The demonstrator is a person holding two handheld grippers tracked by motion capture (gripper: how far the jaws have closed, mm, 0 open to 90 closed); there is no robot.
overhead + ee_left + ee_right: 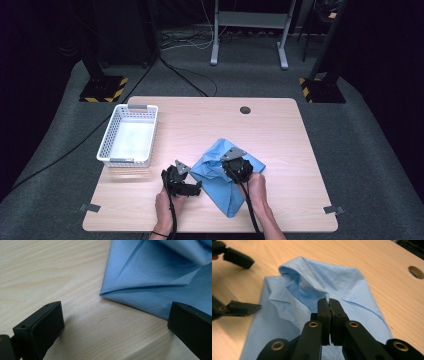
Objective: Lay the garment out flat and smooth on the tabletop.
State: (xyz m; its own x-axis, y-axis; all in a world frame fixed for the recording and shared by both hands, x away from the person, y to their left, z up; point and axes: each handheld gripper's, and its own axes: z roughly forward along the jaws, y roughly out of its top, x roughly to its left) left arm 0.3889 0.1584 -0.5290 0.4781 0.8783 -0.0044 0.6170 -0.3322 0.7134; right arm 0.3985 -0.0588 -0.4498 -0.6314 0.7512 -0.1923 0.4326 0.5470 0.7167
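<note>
A light blue cloth lies rumpled on the wooden table, near its front middle. My right gripper is over the cloth's middle. In the right gripper view its jaws are shut on a fold of the cloth, which rises into a peak. My left gripper sits low at the cloth's left edge. Its jaws stand wide open over bare wood, and a folded corner of the cloth lies just ahead of them, untouched.
A white mesh basket stands on the left of the table, with nothing in it. A round cable hole is at the back edge. Bare wood stretches to the right of and behind the cloth.
</note>
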